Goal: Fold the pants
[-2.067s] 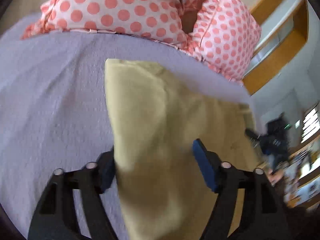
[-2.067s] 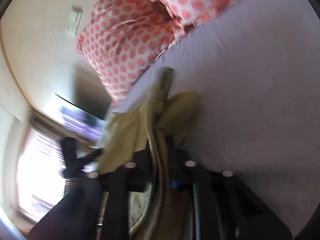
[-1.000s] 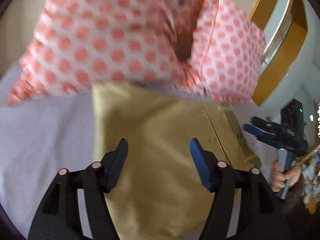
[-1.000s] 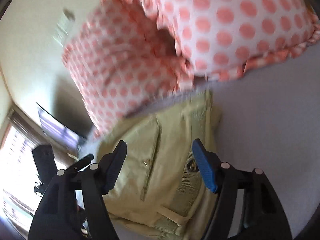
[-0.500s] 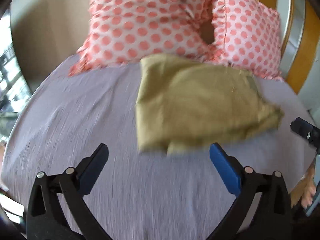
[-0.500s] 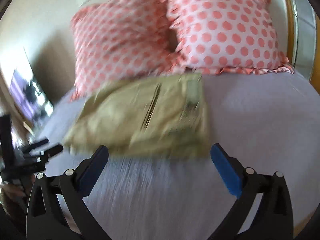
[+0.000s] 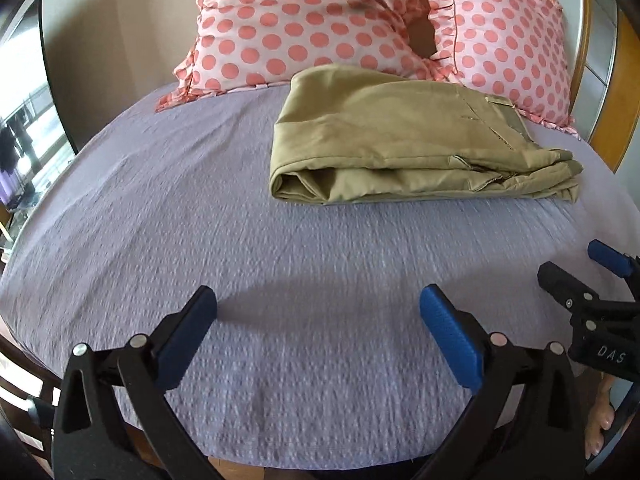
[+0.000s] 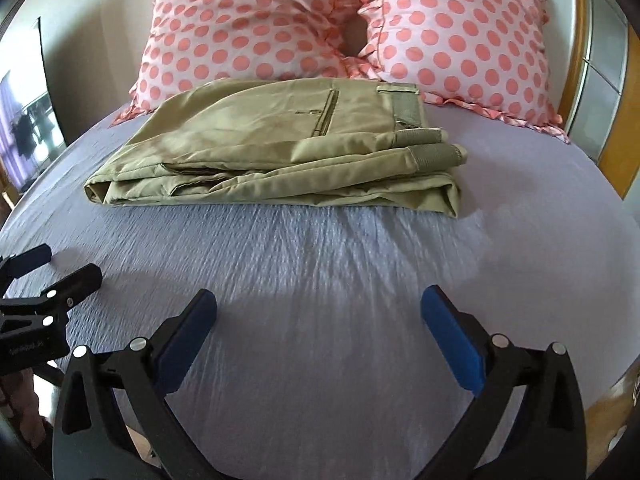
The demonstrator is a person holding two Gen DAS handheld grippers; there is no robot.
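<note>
I see the khaki pants (image 7: 404,140) folded at the far end of the bed (image 7: 200,240), touching the dotted pillows (image 8: 304,20). My left gripper (image 7: 318,320) and right gripper (image 8: 318,320) hover near, jaws spread, holding nothing.

Location: home bedroom. Evidence: bed (image 7: 200,240) with lavender sheet, two polka-dot pillows (image 8: 248,32) against the wall, wooden headboard (image 7: 600,136).

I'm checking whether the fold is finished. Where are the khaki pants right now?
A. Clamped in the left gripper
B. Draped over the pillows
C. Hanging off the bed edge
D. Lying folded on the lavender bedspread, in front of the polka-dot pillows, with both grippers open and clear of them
D: the folded khaki pants lie on the lavender bedspread before the pink polka-dot pillows, and the left gripper and right gripper are open, holding nothing.
</note>
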